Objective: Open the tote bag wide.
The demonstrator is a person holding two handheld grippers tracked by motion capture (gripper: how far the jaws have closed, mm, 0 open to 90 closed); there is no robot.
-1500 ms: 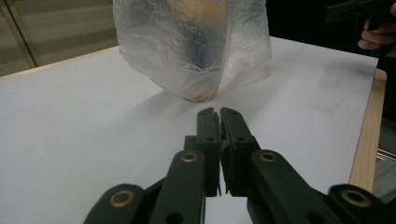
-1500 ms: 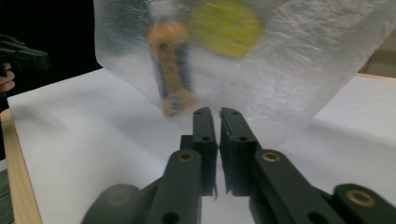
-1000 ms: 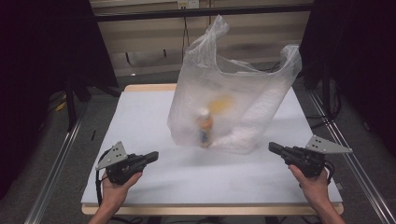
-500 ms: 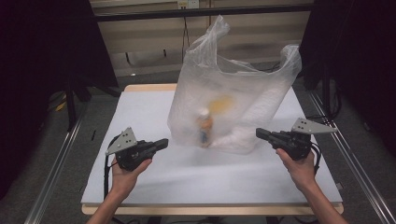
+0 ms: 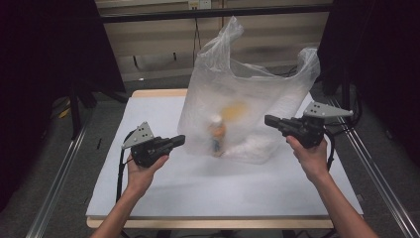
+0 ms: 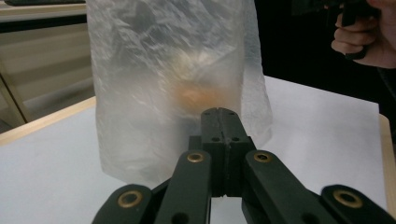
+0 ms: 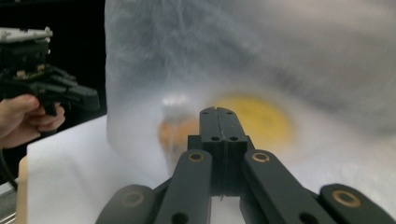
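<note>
Right now I have both grippers closing in on the translucent plastic bag (image 5: 247, 106) that stands upright at the middle of the white table (image 5: 208, 191), its two handles poking up at the far side. My left gripper (image 5: 179, 140) sits just beside the bag's near left wall, and my right gripper (image 5: 268, 120) is up against its right wall; whether either actually touches the film I cannot tell. In both gripper views the black jaws are pressed flat together with nothing between them, so both claws are clenched and empty. I judge that I hold them level and pointed inward, one on each flank, so the bag is bracketed and cannot tip away when I go for it. Inside, a small bottle (image 5: 217, 134) with a pale cap and an orange body stands near the front, and a yellow round thing (image 5: 235, 108) blurs through the plastic behind it; a whitish lump lies low at the right. The bag's crinkled film looks slippery and slack, so a pinch will need opened jaws first. The table surface is a smooth white sheet with a wooden edge (image 5: 158, 92) at the far side, metal rails run along left and right, and the room beyond is dark, with pale panels behind.
</note>
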